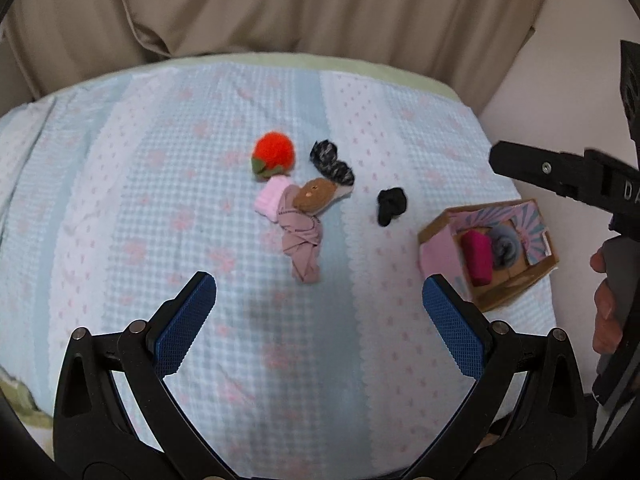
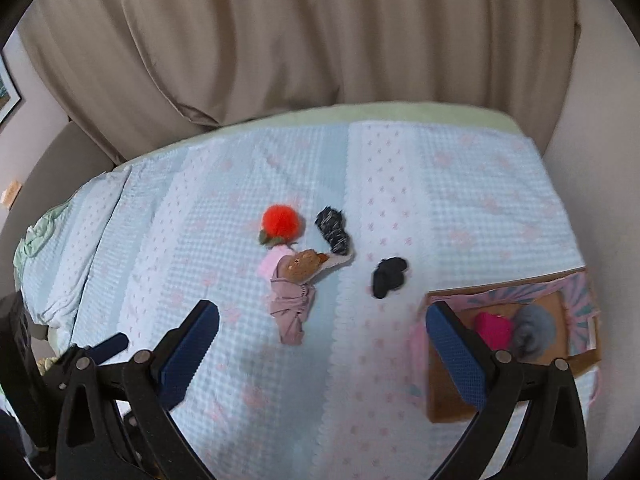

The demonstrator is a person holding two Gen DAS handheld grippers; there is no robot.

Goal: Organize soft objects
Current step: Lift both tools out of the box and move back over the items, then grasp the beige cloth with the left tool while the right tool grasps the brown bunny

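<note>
Ahead of the left tool (image 1: 319,300), its jaws wide and empty, soft objects (image 1: 298,196) cluster on the bed (image 1: 120,200); nothing blocks them. Right tool (image 2: 322,328) likewise gapes, the box (image 2: 444,396) partly behind its right finger, holding seemingly rolled socks.

box (image 2: 576,354) partly hidden, picture frame (image 2: 7,92) cropped

A bed (image 1: 160,200) covered in a pale blue checked quilt with pink flowers carries everything. An open cardboard box (image 1: 440,226) with pink lining sits at its right edge. Left of the box lies a crumpled black sock (image 1: 390,206); farther left, a mauve knotted cloth (image 1: 302,240), a pale pink sock (image 1: 270,200), a brown plush toy (image 1: 314,194), a fuzzy orange-red ball (image 1: 274,152) and a black-and-white speckled sock (image 1: 332,164) cluster together.
</note>
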